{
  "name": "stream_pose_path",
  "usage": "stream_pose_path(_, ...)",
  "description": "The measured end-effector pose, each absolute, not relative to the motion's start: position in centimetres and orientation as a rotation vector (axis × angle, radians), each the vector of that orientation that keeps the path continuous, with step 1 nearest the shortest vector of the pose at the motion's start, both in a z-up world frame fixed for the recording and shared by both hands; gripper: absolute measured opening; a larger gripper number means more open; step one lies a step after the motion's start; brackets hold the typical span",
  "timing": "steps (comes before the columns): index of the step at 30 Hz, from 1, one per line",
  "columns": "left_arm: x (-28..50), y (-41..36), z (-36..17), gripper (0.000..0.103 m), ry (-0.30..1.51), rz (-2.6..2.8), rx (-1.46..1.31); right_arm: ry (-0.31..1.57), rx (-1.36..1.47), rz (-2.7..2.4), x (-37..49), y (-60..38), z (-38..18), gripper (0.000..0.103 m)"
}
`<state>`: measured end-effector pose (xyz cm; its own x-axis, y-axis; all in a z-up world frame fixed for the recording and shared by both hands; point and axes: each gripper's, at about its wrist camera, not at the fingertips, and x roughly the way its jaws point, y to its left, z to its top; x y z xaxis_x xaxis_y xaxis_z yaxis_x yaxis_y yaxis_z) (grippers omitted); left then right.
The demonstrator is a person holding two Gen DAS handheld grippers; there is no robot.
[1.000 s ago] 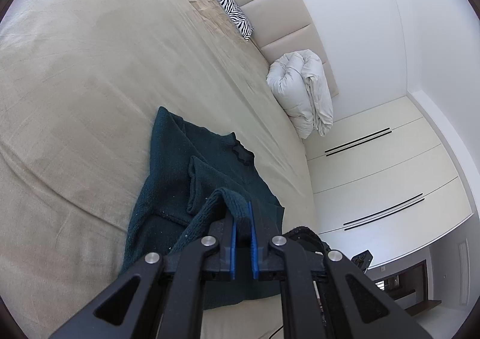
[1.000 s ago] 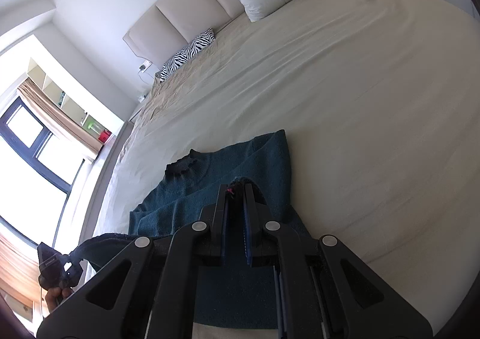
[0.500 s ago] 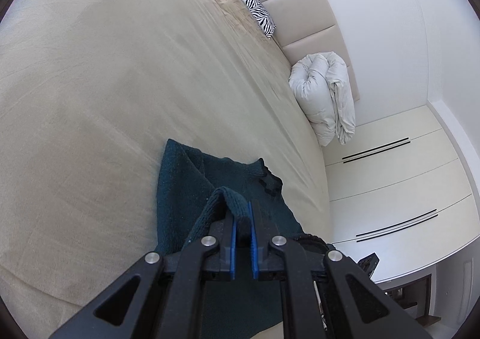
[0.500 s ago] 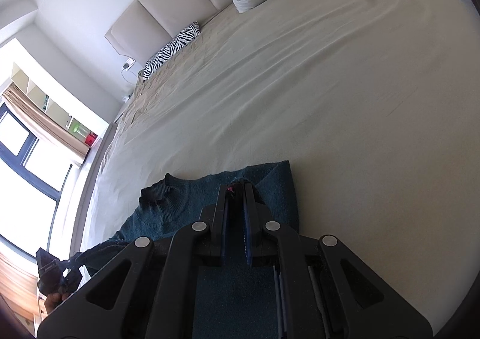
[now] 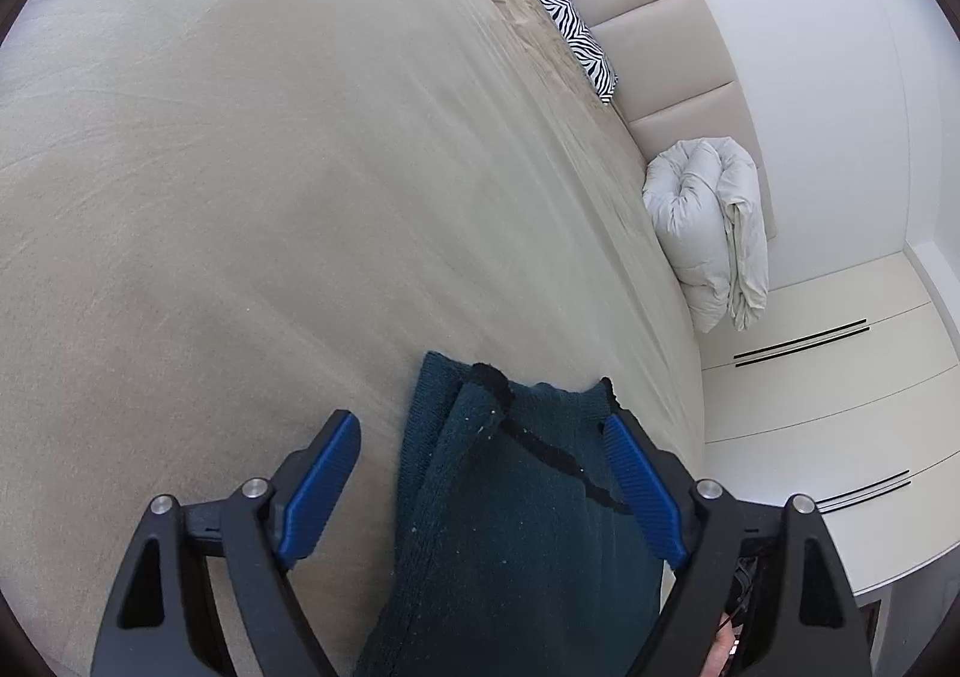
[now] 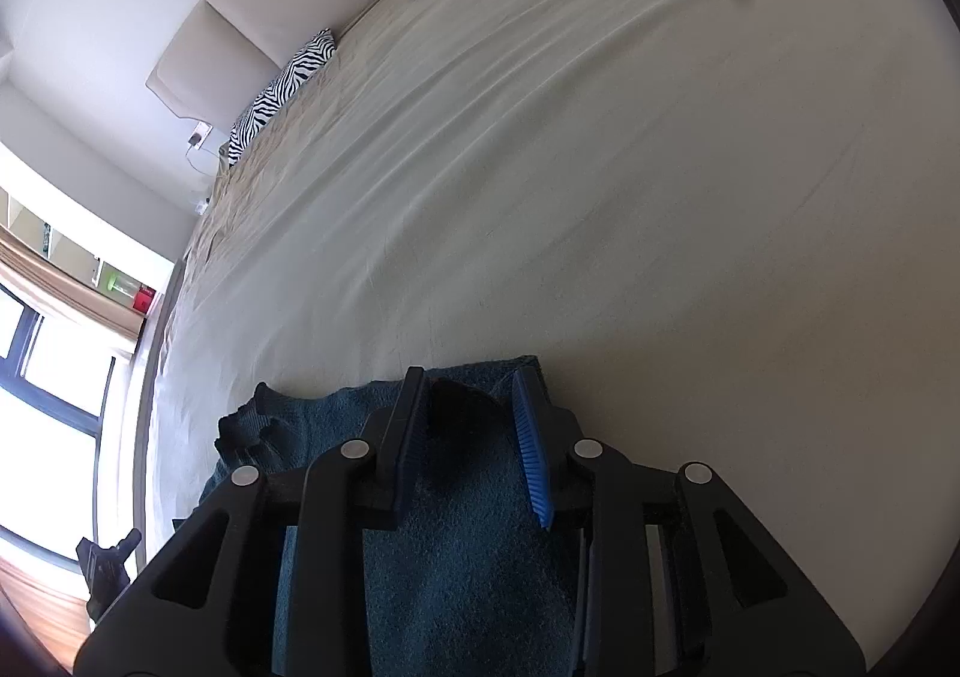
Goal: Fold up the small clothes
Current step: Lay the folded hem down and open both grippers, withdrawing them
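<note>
A dark teal knitted sweater point(image 5: 510, 527) lies folded on the beige bed sheet point(image 5: 270, 197), its folded edge and collar towards the headboard. My left gripper point(image 5: 480, 425) hangs just over it, jaws opening wide, the blue pads apart from the cloth lying between them. In the right wrist view the same sweater point(image 6: 468, 545) fills the lower middle. My right gripper point(image 6: 471, 377) sits low over its far edge, jaws opening, a gap on each side of the knit that lies between the pads.
A zebra-striped pillow point(image 5: 570, 35) and a rolled white duvet point(image 5: 714, 233) lie at the padded headboard point(image 5: 660, 47). White wardrobe fronts point(image 5: 828, 407) stand beyond the bed's right edge. Windows point(image 6: 48, 389) and wooden floor lie past its left edge.
Both grippers carried the sweater's edge forward and down onto the rest of it, then let go: jaws that were shut on the knit now stand apart. The sweater lies folded over.
</note>
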<state>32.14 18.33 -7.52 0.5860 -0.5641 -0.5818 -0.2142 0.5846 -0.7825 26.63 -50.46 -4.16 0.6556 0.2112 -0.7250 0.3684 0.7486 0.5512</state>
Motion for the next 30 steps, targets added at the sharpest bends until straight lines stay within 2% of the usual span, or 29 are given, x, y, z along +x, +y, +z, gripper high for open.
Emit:
stream_pose_path(1, 31.9, 18.5, -7.4, 0.085, 0.956, -0.248, -0.949, 0.859, 0.749, -0.106, 26.2, -50.7, -4.1, 0.046)
stream_pose_path(2, 31.6, 18.7, -7.1, 0.085, 0.953, -0.249, -0.933, 0.841, 0.754, -0.11, 25.3, -50.9, -3.9, 0.053)
stream_pose_path(9, 27.3, 17.4, -5.4, 0.085, 0.928, -0.268, -0.801, 0.851, 0.7, -0.109, 20.7, -50.8, -3.1, 0.054)
stream_pose_path(19, 20.9, 13.7, -6.2, 0.081, 0.944, -0.239, -0.641, 0.953, 0.404, -0.064, 13.4, -44.8, -3.7, 0.052)
stream_pose_path(21, 20.2, 13.7, -6.6, 0.075, 0.948, -0.236, -0.638, 0.964, 0.391, -0.06, 11.3, -45.1, -4.0, 0.044)
stream_pose_path(22, 20.2, 13.6, -6.9, 0.072, 0.957, -0.236, -0.638, 0.969, 0.386, -0.063, 10.6, -45.1, -4.2, 0.035)
stream_pose_path(24, 20.0, 13.4, -7.6, 0.058, 0.976, -0.239, -0.63, 0.963, 0.389, -0.073, 9.4, -45.2, -4.3, 0.031)
stream_pose_path(26, 19.7, 13.2, -7.9, 0.051, 0.984, -0.232, -0.605, 0.95, 0.395, -0.085, 8.5, -45.5, -4.3, 0.021)
stream_pose_path(28, 19.4, 12.9, -8.1, 0.047, 0.985, -0.231, -0.583, 0.937, 0.404, -0.094, 7.7, -45.7, -4.2, 0.015)
stream_pose_path(30, 19.5, 12.7, -8.2, 0.038, 0.994, -0.225, -0.561, 0.931, 0.391, -0.099, 7.4, -45.8, -4.0, 0.009)
